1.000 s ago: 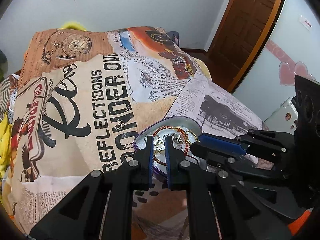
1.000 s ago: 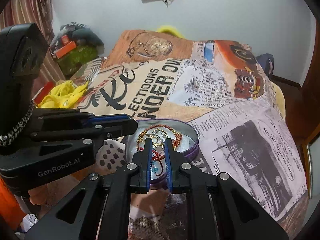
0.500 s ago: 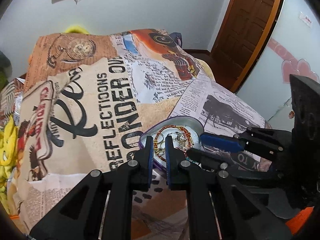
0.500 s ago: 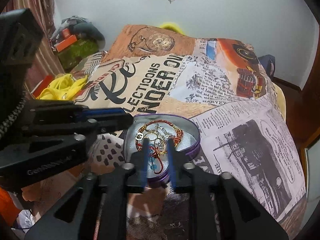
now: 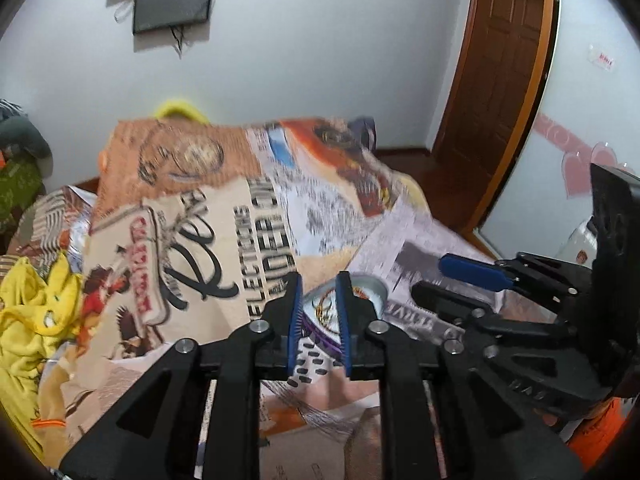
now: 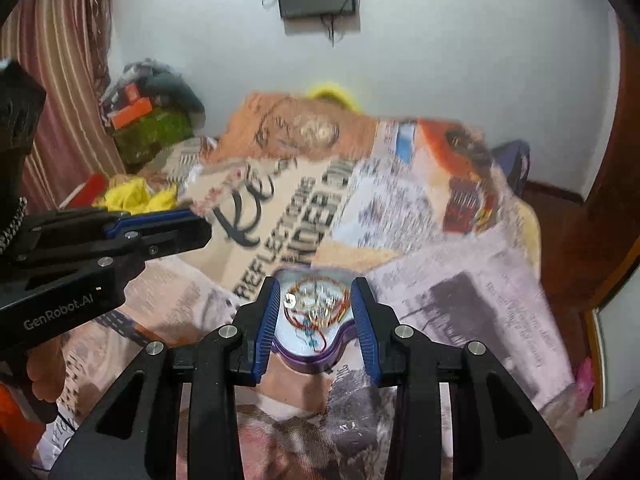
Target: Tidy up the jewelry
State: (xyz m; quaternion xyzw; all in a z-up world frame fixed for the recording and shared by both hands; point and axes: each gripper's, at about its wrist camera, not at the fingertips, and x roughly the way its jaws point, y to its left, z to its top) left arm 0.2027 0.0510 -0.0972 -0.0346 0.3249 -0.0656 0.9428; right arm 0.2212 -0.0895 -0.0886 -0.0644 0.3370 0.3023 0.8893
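Tangles worried me most: the red-and-gold bracelets and chains [image 6: 316,306] lay heaped in the heart-shaped purple tin [image 6: 320,354] on the printed bedspread [image 6: 460,300]. My right jaws [image 6: 316,320] stood apart above them, my left jaws [image 5: 319,312] narrowly parted, both empty; one pinch could have lifted several pieces or tipped the tin on soft bedding.

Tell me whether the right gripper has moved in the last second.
Yes. The right gripper backed away and tilted up: the tin looks smaller, more wall shows, and its jaws opened wider.
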